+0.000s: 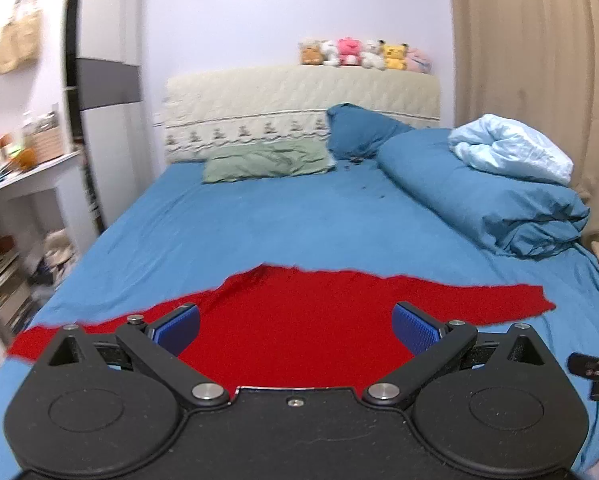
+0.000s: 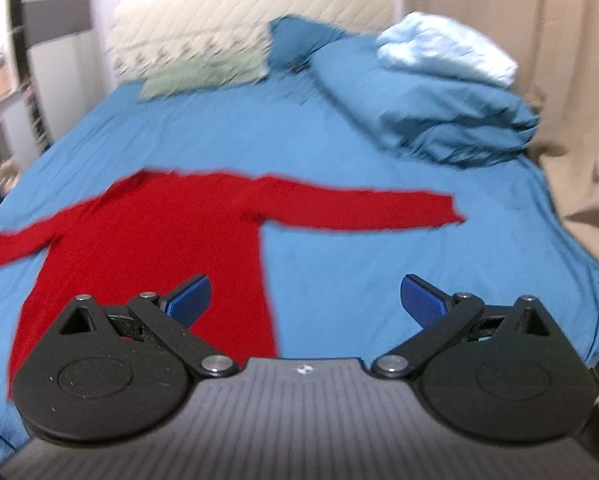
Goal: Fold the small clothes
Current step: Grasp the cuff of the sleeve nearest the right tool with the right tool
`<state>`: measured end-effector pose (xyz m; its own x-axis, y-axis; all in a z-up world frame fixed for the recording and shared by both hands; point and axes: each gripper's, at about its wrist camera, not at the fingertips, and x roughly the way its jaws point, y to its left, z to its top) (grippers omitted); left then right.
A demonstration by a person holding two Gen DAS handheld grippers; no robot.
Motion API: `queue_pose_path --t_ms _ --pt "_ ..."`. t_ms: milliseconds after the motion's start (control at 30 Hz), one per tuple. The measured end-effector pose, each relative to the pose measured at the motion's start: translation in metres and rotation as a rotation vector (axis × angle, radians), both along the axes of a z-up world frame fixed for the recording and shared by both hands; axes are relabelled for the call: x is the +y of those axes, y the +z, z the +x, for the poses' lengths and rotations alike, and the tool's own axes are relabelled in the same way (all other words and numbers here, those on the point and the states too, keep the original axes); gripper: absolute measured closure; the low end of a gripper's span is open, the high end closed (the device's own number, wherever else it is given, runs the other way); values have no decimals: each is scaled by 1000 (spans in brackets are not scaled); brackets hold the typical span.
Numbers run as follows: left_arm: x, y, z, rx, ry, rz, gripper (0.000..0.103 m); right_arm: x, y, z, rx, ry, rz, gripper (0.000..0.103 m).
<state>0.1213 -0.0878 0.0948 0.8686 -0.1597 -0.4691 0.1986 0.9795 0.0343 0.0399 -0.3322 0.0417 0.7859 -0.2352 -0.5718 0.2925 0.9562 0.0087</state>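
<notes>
A red long-sleeved sweater [image 1: 295, 320] lies flat on the blue bed sheet [image 1: 259, 224], sleeves spread out to both sides. My left gripper [image 1: 295, 330] is open and empty, hovering above the sweater's body. In the right wrist view the sweater [image 2: 159, 236] lies left of centre, its right sleeve [image 2: 363, 208] stretched toward the right. My right gripper [image 2: 305, 300] is open and empty above the sheet, at the sweater's right side edge. The right gripper's edge shows in the left wrist view [image 1: 595, 372].
A rolled blue duvet [image 1: 479, 196] with a pale blue cloth [image 1: 511, 152] lies at the right of the bed. A green pillow [image 1: 267, 164] and blue pillow [image 1: 359, 130] sit by the headboard [image 1: 299, 100]. Shelves [image 1: 15, 208] stand left, curtains [image 1: 539, 60] right.
</notes>
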Motion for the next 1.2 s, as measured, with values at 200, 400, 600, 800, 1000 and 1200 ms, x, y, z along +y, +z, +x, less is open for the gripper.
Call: queue_pose_path --t_ms 200,400,600,800,1000,1200 --pt "-50 -28 104 109 -63 -18 0 -92 -30 61 -44 -115 98 0" --pt "-99 -93 197 212 -81 35 0 -158 -104 123 -29 -203 172 0" --pt "-130 -162 265 296 -112 61 0 -209 -182 179 -54 -290 257 0" --pt "-159 -222 315 363 -132 87 0 -250 -226 225 -71 -365 298 6" --pt "-178 -249 345 429 -112 91 0 -276 -232 249 -94 -435 264 29" --pt "-184 -249 363 502 -96 93 0 -285 -210 262 -42 -468 234 81"
